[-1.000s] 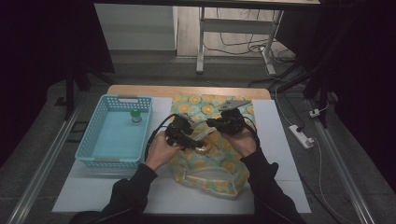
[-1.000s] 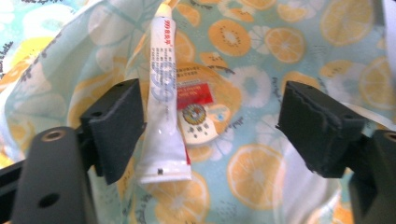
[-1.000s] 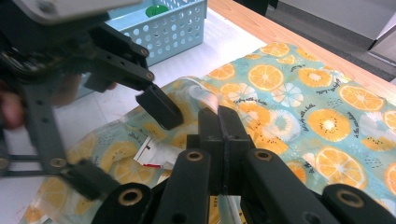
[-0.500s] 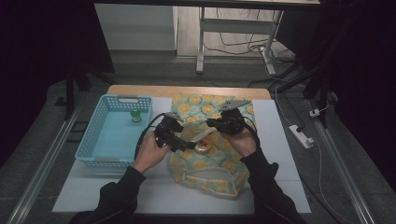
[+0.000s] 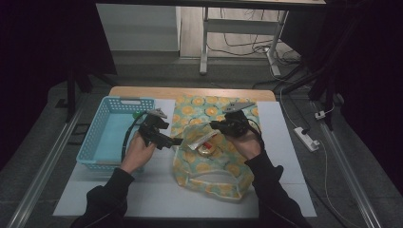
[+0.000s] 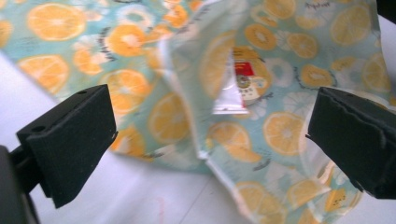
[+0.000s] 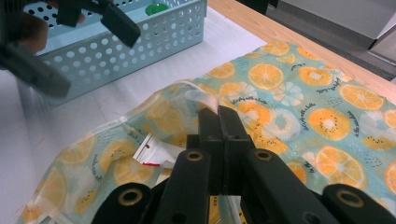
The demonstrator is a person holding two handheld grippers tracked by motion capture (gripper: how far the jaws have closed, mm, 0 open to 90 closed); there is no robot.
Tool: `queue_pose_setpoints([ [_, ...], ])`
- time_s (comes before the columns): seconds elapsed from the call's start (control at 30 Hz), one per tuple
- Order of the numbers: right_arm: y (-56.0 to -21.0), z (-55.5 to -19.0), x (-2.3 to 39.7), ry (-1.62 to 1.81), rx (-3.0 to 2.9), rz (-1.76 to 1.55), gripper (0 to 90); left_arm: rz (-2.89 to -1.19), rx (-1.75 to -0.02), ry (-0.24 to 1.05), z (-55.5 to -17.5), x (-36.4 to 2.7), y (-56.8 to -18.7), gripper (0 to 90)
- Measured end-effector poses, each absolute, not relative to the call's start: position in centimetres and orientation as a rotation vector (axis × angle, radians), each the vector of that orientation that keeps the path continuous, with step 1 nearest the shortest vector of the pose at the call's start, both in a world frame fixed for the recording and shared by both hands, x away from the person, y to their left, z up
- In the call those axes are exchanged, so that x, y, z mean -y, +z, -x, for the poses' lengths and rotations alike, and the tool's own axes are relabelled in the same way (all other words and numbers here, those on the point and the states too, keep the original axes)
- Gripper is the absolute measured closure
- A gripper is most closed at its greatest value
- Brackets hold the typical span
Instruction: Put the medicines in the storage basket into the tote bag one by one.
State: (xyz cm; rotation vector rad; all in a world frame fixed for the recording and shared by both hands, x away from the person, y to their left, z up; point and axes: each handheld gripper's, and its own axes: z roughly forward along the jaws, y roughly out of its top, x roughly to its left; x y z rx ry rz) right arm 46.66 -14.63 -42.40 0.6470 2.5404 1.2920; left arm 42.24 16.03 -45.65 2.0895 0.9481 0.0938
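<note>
**Holding the orange-print bag open at its rim**

Starting at the left, we see a blue basket (image 5: 102,137) on the white table (image 5: 157,194), a green-capped bottle (image 7: 156,9) inside it. Beside the basket, our left gripper (image 5: 171,140) has just been opening; its jaws stand wide with nothing between them, facing the bag's mouth. The orange-print bag (image 5: 211,173) lies mid-table, a white packet (image 6: 231,95) inside. Our right gripper (image 7: 218,122) is clenched on the bag's rim, lifting it.
</note>
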Motion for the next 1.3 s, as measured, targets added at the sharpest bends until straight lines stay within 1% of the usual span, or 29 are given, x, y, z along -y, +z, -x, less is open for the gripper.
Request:
queue_pose_setpoints([
  [0.23,-42.4,-46.7,14.6,1.290,-2.542,-0.646,89.9,-2.077,-1.011,0.145,-42.2,-18.8,-45.1,1.7],
  [0.53,-42.5,-46.7,14.6,1.289,-2.544,-0.648,89.9,-2.065,-1.082,0.180,-42.8,-21.9,-45.2,0.0],
  [0.7,-42.5,-46.7,14.6,1.291,-2.543,-0.649,89.9,-2.030,-1.129,0.199,-43.0,-23.5,-45.3,0.0],
  [0.97,-42.5,-46.7,14.6,1.288,-2.547,-0.646,90.0,-2.032,-1.186,0.283,-43.5,-25.4,-45.7,0.0],
  [1.3,-42.5,-46.7,14.6,1.290,-2.545,-0.646,89.9,-2.060,-1.293,0.306,-45.1,-26.4,-46.4,0.3],
])
